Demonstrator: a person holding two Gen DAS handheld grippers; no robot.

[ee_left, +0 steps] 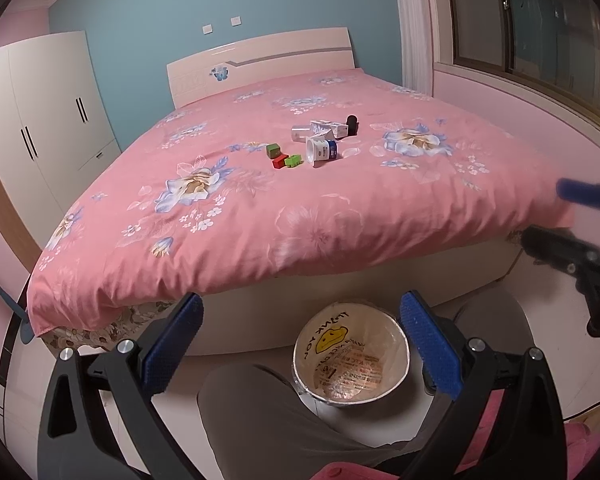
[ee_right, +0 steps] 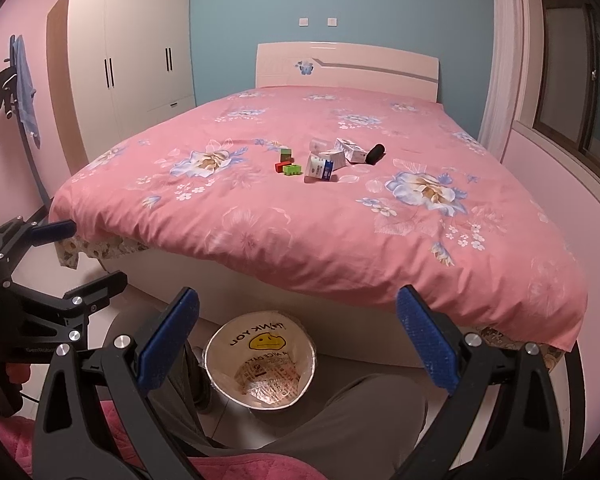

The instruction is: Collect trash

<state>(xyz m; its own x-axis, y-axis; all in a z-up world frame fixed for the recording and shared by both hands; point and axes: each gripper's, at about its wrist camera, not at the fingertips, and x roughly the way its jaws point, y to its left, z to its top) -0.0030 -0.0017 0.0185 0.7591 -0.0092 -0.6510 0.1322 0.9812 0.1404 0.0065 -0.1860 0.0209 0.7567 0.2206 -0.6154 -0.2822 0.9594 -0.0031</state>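
A trash bin (ee_left: pixel 352 356) lined with a smiley-face bag stands on the floor at the foot of the bed; it also shows in the right wrist view (ee_right: pixel 260 360). On the pink floral bedspread (ee_left: pixel 260 208) lie a tipped yogurt cup (ee_left: pixel 322 150), small white cartons (ee_left: pixel 328 128), a clear plastic cup (ee_left: pixel 301 133) and a black object (ee_left: pixel 352 124). The same pile shows in the right wrist view (ee_right: pixel 328 160). My left gripper (ee_left: pixel 300 340) is open and empty above the bin. My right gripper (ee_right: pixel 296 336) is open and empty above the bin.
Red and green toy blocks (ee_left: pixel 284 156) lie left of the trash. A white wardrobe (ee_right: pixel 128 60) stands at the left. A window sill (ee_left: pixel 540 92) runs along the right. The person's grey-trousered legs (ee_left: pixel 260 420) flank the bin.
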